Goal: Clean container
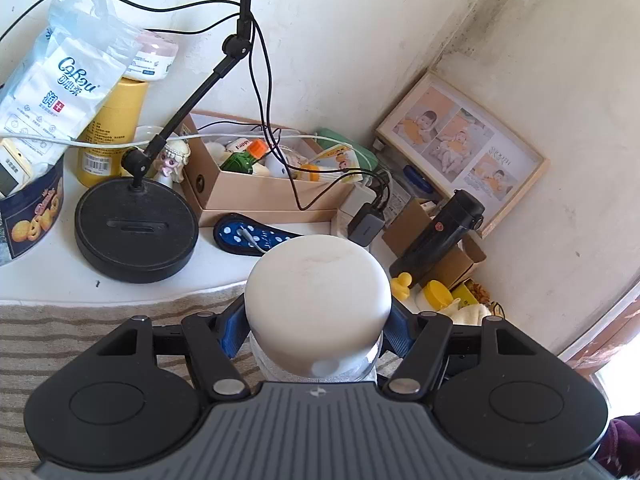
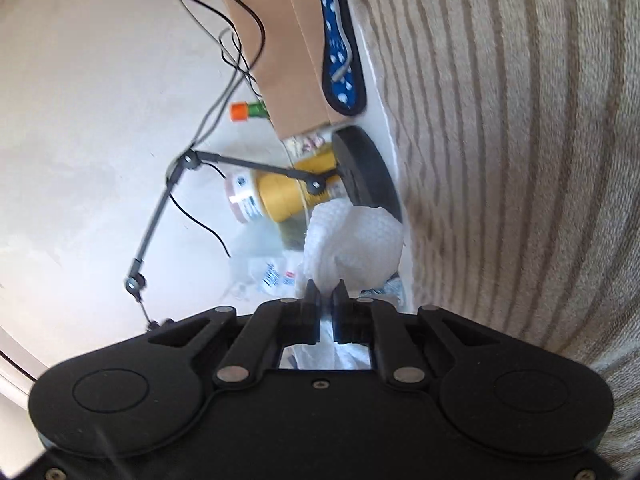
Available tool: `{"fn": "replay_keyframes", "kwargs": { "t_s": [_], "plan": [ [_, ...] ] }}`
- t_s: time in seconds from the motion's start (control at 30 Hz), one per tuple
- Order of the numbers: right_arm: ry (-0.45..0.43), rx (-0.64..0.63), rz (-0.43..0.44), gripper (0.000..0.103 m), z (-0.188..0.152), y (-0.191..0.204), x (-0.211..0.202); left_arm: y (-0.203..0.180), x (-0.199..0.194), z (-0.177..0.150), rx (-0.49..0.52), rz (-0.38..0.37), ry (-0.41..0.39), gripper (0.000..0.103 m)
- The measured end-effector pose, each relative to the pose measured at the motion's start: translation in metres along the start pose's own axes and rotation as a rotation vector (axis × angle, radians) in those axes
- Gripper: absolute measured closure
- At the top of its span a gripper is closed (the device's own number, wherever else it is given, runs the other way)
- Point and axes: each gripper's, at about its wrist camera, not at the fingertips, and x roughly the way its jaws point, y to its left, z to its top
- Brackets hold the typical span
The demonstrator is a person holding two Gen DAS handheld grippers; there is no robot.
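The left hand-held gripper holds the container between its blue fingers, which press on its sides; the white lid faces the camera and the clear body lies below it, above the near edge of the tabletop and the striped cloth. The right hand-held gripper is closed tightly on a crumpled white tissue, and its view is rolled sideways. Farther on the tabletop stands the round black base of a stand, near the front edge. Behind it are a yellow can and an open cardboard box. A black flask lies at the right end, before a framed photo in the corner.
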Motion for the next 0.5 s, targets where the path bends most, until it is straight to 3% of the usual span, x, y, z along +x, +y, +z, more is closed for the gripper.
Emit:
{"fn": "replay_keyframes", "kwargs": {
  "t_s": [0.2,0.5],
  "plan": [
    [0.037,0.008,-0.038,0.097,-0.004,-0.005,0.004,-0.003,0.002,0.002,-0.012,-0.029,-0.019,0.036],
    [0.123,0.007,-0.073,0.097,-0.014,-0.01,0.002,0.017,-0.002,0.004,-0.065,0.019,-0.049,0.036]
  ]
}}
